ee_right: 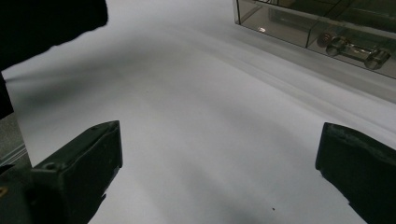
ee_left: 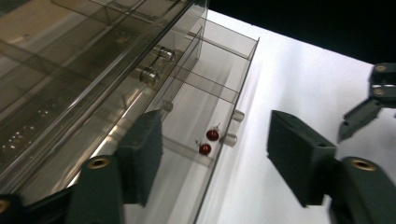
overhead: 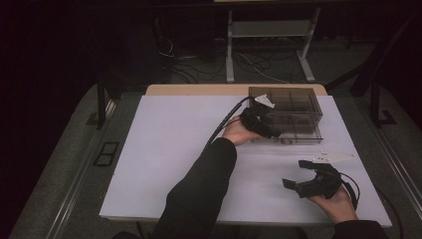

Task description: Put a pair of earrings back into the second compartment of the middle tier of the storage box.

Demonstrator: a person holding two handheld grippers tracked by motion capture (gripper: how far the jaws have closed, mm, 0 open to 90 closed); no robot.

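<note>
Drawer box (overhead: pixel 293 112) smoky, contents dim; two red beads (ee_left: pixel 208 141) inside. Left claw (ee_left: pixel 215 154) spread at drawer; right claw (overhead: pixel 297 174) spread.

A white table top (overhead: pixel 164 149) fills the middle of the high view, with a strip of pale wood (overhead: pixel 199 89) showing along its far edge. Beyond it, at the top centre, stands a light metal frame (overhead: pixel 268 45) on a grey floor (overhead: pixel 209 69) strewn with loose cables (overhead: pixel 254 64). The upper left and right corners are dark, and dark rails (overhead: pixel 74 184) run down both sides of the table.
</note>
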